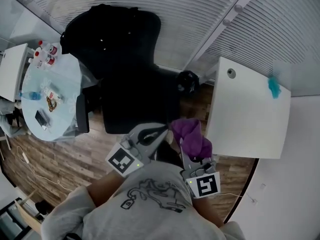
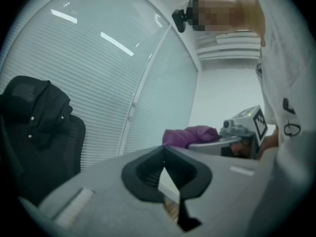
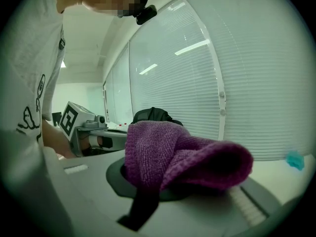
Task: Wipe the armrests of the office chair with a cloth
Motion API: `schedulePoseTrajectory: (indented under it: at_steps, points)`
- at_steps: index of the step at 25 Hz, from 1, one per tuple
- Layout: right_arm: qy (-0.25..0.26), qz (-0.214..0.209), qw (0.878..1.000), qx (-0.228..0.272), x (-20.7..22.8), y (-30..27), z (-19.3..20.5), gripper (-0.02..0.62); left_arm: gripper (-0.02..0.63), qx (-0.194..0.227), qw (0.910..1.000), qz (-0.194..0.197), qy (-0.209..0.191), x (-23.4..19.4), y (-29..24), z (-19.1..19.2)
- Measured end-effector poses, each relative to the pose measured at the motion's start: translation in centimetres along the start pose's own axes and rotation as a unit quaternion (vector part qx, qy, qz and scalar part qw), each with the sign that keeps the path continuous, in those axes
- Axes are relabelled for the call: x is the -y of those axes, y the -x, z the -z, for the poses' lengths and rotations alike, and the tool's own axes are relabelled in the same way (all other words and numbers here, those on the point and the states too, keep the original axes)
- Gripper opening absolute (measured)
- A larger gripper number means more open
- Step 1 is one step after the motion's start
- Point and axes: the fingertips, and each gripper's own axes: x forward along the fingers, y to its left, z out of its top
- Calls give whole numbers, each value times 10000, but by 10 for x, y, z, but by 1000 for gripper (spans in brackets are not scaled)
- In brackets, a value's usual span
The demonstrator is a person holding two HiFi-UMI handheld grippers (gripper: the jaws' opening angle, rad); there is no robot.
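The black office chair (image 1: pixel 135 94) stands ahead of me, with a black jacket (image 1: pixel 107 29) draped over its backrest. One armrest (image 1: pixel 82 113) shows on the chair's left side. My right gripper (image 1: pixel 184 143) is shut on a bunched purple cloth (image 1: pixel 192 134), held just off the seat's front right corner. In the right gripper view the cloth (image 3: pixel 182 157) hides the jaws. My left gripper (image 1: pixel 159 130) hovers over the seat's front edge, shut and holding nothing. In the left gripper view its pads (image 2: pixel 148 174) nearly meet, and the cloth (image 2: pixel 190 135) lies beyond.
A white table (image 1: pixel 250 119) stands at the right with a small teal thing (image 1: pixel 274 86) on it. A round glass table (image 1: pixel 60 91) at the left carries bottles (image 1: pixel 45 51) and small items. White blinds run behind the chair, over a wood floor.
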Motion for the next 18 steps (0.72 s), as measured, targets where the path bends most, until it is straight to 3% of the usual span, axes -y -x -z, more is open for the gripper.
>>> schedulePoseTrajectory:
  at_steps: [10,18]
  points:
    - [319,-108,9991,-255,12,-23,40,31,2,-106,9998,10,-182,-21,-15,36]
    - [379,-237,9970,-633,31,-57,104,31,2,-57,9999,59,-104,-52,-36,82]
